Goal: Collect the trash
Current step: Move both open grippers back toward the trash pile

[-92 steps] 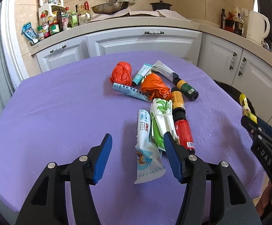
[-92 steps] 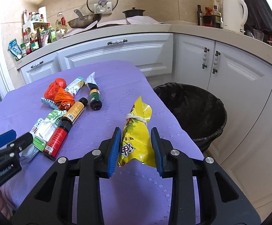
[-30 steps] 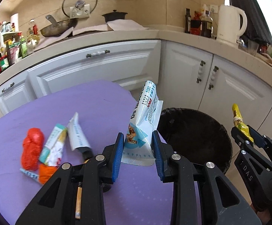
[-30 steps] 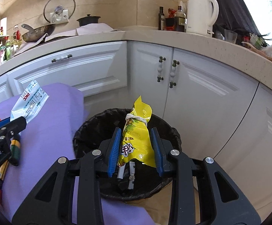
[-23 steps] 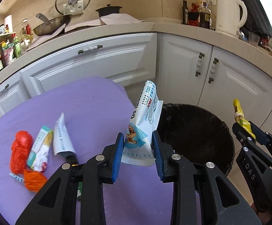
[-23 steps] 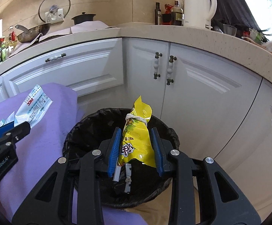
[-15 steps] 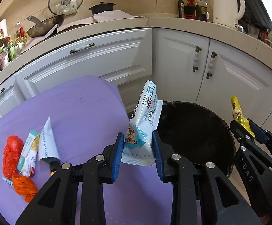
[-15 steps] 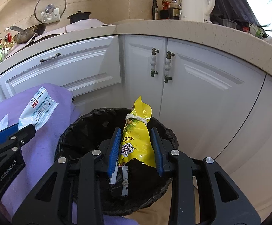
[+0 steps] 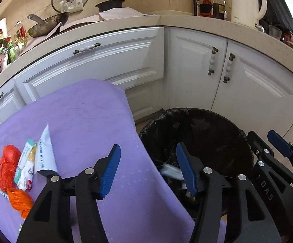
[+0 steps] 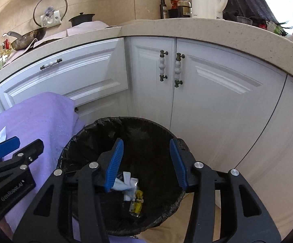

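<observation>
The trash bin (image 10: 98, 129) stood on the floor just right of the table (image 9: 81, 109), before the corner cabinets (image 10: 207, 93). Wrappers (image 10: 134, 190), perhaps three or four, lay in its bottom. More litter (image 9: 25, 166) lay on the table's left part. A kettle (image 9: 245, 2) stood on the far counter (image 10: 187, 28).

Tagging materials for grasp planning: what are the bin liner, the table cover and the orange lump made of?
Bin liner: thin black plastic film, by its crinkled glossy folds. Table cover: purple, matte, dotted embossing; probably soft fabric or foam. Orange lump: seemingly a bunched thin plastic bag, shiny and wrinkled.
</observation>
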